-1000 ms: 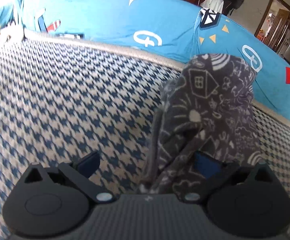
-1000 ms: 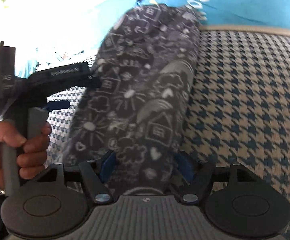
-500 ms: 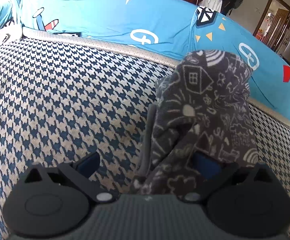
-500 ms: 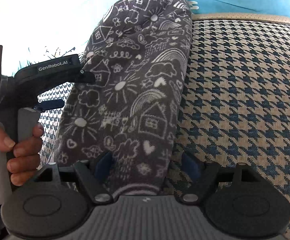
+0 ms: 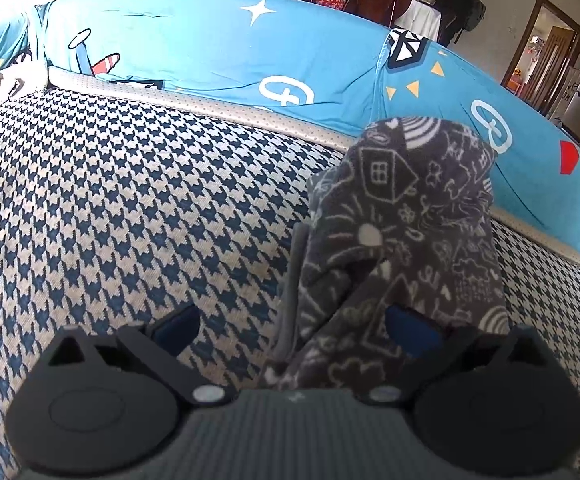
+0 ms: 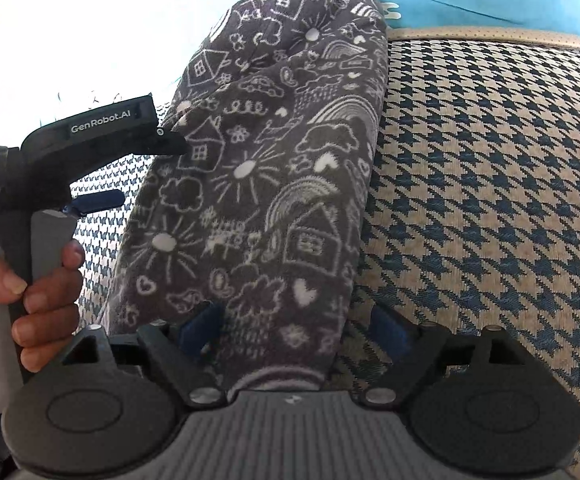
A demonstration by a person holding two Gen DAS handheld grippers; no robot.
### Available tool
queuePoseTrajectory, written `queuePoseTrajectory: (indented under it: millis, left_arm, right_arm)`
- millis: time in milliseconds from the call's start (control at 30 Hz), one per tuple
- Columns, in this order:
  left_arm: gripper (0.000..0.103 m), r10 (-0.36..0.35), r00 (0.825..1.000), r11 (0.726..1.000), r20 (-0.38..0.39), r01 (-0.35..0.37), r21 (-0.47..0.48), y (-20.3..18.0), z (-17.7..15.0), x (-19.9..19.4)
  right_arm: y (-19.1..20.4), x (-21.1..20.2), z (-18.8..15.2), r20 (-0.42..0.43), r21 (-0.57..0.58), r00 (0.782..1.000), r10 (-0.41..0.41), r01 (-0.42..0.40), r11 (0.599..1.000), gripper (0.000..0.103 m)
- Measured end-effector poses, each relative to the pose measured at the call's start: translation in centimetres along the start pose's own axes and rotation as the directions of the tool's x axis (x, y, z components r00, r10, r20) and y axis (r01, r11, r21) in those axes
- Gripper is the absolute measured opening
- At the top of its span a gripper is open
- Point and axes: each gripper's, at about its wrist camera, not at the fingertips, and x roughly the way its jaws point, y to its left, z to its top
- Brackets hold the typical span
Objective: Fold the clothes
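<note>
On the left wrist view, we have a wide open stretch of houndstooth cushion [image 5: 138, 208] to the left of the folded dark garment [image 5: 421, 240], with nothing lying on it. Behind it, the blue printed backrest [image 5: 218, 52] closes off the far side. The garment itself reaches the backrest, so we find no passage behind it.

On the right wrist view, we see bare cushion [image 6: 489, 200] to the right of the garment [image 6: 274, 184]. To its left, the left gripper [image 6: 130, 168] and the hand [image 6: 30, 304] holding it block the narrow strip of cushion there.
</note>
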Motion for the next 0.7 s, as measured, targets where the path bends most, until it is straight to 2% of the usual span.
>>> queuePoseTrajectory:
  millis: [700]
  left_arm:
    - [0.103,0.008,1.000,1.000,0.011,-0.008,0.002,-0.07,0.03,-0.07]
  right_arm:
    - [-0.03,0.65,-0.06,-0.005,-0.027,1.000,0.002,-0.002,1.000,0.095]
